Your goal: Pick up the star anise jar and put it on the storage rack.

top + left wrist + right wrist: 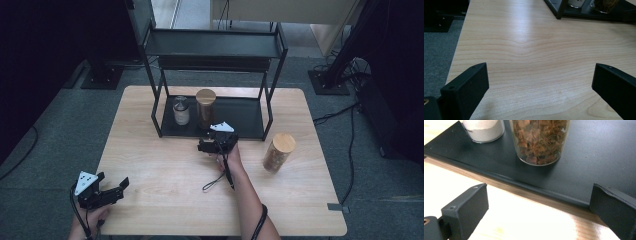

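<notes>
biggest risk imo is the right gripper (214, 142) clipping the shelf's front lip (506, 180) or nudging the spice jar (539, 141) into the small white-powder jar (484, 127) right beside it, since it sits low at the shelf's front edge with jaws spread wide and empty. The spice jar (205, 108) is clear glass with a wooden lid, packed with brownish star-anise-looking bits, upright on the black rack's bottom shelf. Left gripper (111, 191) rests wide open near the table (529, 50) corner, holding nothing
</notes>
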A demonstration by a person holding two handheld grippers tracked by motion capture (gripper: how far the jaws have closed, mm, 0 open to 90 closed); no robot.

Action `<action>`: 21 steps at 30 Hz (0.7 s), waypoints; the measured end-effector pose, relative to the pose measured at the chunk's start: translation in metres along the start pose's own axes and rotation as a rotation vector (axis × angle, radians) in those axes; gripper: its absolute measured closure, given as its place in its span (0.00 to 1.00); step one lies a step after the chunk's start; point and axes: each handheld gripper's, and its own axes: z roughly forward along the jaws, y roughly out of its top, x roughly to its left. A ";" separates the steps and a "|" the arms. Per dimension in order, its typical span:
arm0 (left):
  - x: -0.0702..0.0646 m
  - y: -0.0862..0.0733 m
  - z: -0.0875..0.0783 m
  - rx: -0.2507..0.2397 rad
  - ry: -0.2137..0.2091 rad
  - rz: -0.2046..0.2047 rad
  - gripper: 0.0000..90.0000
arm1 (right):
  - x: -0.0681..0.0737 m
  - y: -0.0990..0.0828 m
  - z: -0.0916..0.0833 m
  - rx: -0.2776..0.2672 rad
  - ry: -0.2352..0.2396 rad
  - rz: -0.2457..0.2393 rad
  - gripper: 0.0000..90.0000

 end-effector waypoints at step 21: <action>0.000 0.000 0.000 0.000 0.001 -0.002 0.01 | 0.011 -0.019 -0.022 -0.026 -0.006 -0.047 0.02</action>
